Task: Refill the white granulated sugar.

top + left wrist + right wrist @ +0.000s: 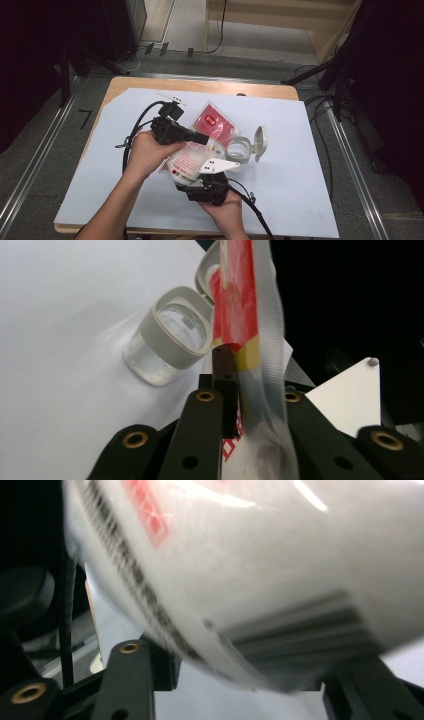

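High view: left gripper (202, 138) is clamped shut on the top edge of the pouch (189, 159), a white bag with red print held over the table (100, 165) near the middle, and the open-lidded jar (239, 149) stands just right of it on the white sheet. Right gripper (207, 181) comes in from the near side under the pouch's lower end, its jaws part spread around the bulging bottom, though I can't tell if the pads actually bite. Pouch long axis runs roughly near-left to far-right toward the jar, left gripper nearer the mouth; a second red pouch (217, 122) lies flat beyond, and pouch contents are blurred.
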Available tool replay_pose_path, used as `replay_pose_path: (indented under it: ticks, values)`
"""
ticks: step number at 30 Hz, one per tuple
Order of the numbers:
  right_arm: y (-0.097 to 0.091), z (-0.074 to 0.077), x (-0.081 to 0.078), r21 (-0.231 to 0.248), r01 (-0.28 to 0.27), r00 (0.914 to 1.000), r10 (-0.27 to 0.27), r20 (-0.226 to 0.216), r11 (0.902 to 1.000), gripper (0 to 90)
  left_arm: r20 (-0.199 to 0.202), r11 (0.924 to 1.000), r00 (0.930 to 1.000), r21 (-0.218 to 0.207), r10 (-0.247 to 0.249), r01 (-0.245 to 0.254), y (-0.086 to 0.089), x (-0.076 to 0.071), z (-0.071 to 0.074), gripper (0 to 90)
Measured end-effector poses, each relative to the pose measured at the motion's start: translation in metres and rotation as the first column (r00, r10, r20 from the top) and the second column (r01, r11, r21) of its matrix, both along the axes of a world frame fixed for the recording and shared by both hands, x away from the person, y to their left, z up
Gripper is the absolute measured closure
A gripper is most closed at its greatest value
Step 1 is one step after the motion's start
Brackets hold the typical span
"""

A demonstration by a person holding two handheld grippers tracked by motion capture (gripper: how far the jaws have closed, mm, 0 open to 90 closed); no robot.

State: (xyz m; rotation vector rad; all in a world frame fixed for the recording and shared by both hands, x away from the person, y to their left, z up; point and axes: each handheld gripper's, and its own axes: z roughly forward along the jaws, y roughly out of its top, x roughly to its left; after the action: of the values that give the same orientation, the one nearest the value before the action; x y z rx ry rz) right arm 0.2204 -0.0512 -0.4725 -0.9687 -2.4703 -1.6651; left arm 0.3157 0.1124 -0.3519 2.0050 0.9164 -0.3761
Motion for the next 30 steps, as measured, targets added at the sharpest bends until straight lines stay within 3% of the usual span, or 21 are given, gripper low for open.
replay_pose_path:
  ticks: [3, 5, 8, 12, 17, 21, 23, 24, 26, 27, 29, 30]
  values:
    - [0.000, 0.002, -0.001, -0.010, 0.024, 0.9997, -0.024, -0.007, 0.9997, 53.7, -0.001, 1.0000, 1.0000, -0.001, 0.001, -0.001, -0.001, 0.000, 0.000, 84.9]
    - [0.002, 0.005, -0.004, -0.038, 0.021, 0.9996, -0.021, 0.018, 0.9991, 59.1, -0.005, 1.0000, 0.9999, 0.001, -0.010, 0.010, -0.002, 0.000, 0.000, 84.3]
    - [0.004, 0.009, -0.009, -0.061, 0.015, 0.9991, -0.012, 0.041, 0.9980, 60.2, -0.009, 0.9998, 0.9998, -0.006, -0.019, 0.019, -0.005, 0.000, 0.000, 84.0]
    - [0.002, 0.015, -0.011, -0.021, 0.003, 0.9998, -0.002, 0.020, 0.9998, 61.5, -0.006, 0.9997, 0.9997, -0.001, -0.025, 0.025, -0.009, 0.002, 0.002, 84.1]
    - [-0.001, 0.020, -0.011, -0.009, 0.006, 0.9999, -0.006, 0.014, 0.9999, 62.1, -0.011, 0.9985, 0.9987, 0.020, -0.051, 0.051, -0.013, 0.007, 0.007, 84.0]
    - [-0.002, 0.024, -0.008, 0.016, 0.004, 1.0000, -0.004, -0.004, 0.9999, 62.4, -0.047, 0.9984, 0.9975, 0.016, -0.053, 0.054, -0.018, 0.012, 0.011, 82.2]
    - [-0.001, 0.026, -0.007, 0.010, 0.002, 1.0000, -0.002, -0.005, 1.0000, 62.2, -0.045, 0.9987, 0.9977, 0.003, -0.051, 0.051, -0.017, 0.013, 0.011, 81.0]
    - [0.000, 0.029, -0.007, -0.012, 0.008, 1.0000, -0.008, 0.002, 0.9999, 60.0, -0.041, 0.9993, 0.9987, -0.019, -0.032, 0.031, -0.016, 0.013, 0.010, 80.6]
    - [0.001, 0.030, -0.007, -0.031, 0.023, 0.9997, -0.023, 0.007, 0.9993, 57.1, -0.037, 0.9996, 0.9990, -0.016, -0.026, 0.025, -0.016, 0.012, 0.010, 79.6]
    - [0.005, 0.030, -0.008, -0.054, 0.041, 0.9991, -0.041, -0.003, 0.9977, 51.5, -0.037, 0.9996, 0.9989, 0.003, -0.028, 0.028, -0.018, 0.012, 0.008, 79.2]
    - [0.009, 0.028, -0.008, -0.088, 0.054, 0.9985, -0.055, -0.005, 0.9946, 57.1, -0.038, 0.9996, 0.9990, 0.012, -0.025, 0.026, -0.020, 0.010, 0.007, 78.6]
    - [0.009, 0.027, -0.008, -0.094, 0.051, 0.9987, -0.051, -0.005, 0.9943, 58.1, -0.040, 0.9984, 0.9983, 0.036, -0.042, 0.043, -0.023, 0.009, 0.005, 78.4]
